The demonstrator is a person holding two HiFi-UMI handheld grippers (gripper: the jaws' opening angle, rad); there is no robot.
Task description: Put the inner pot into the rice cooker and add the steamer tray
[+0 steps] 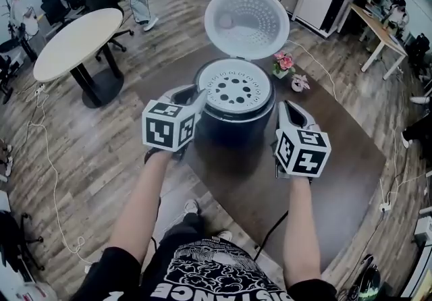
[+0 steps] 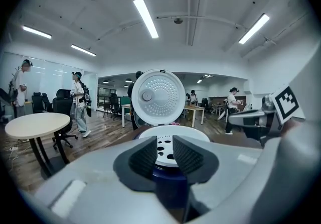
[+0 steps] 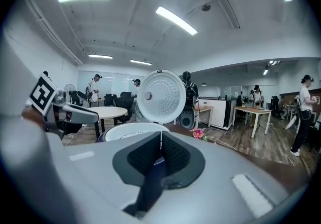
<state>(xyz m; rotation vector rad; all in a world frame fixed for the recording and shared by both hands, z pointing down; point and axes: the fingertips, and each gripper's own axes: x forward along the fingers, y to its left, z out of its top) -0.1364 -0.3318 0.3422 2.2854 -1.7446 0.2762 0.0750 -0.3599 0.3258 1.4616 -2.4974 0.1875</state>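
Observation:
The dark blue rice cooker stands on the brown table with its round lid swung up and open. A white steamer tray with holes sits in its top. My left gripper is just left of the cooker's rim; its jaws stand apart with nothing between them, and the tray shows beyond the left gripper. My right gripper is just right of the cooker, apart from it. In the right gripper view the right gripper is shut on nothing, with the tray to its left.
A small pot of pink flowers stands on the table behind the cooker, on the right. A round white table and office chairs stand at the far left. People stand at desks in the background. A white cable crosses the floor.

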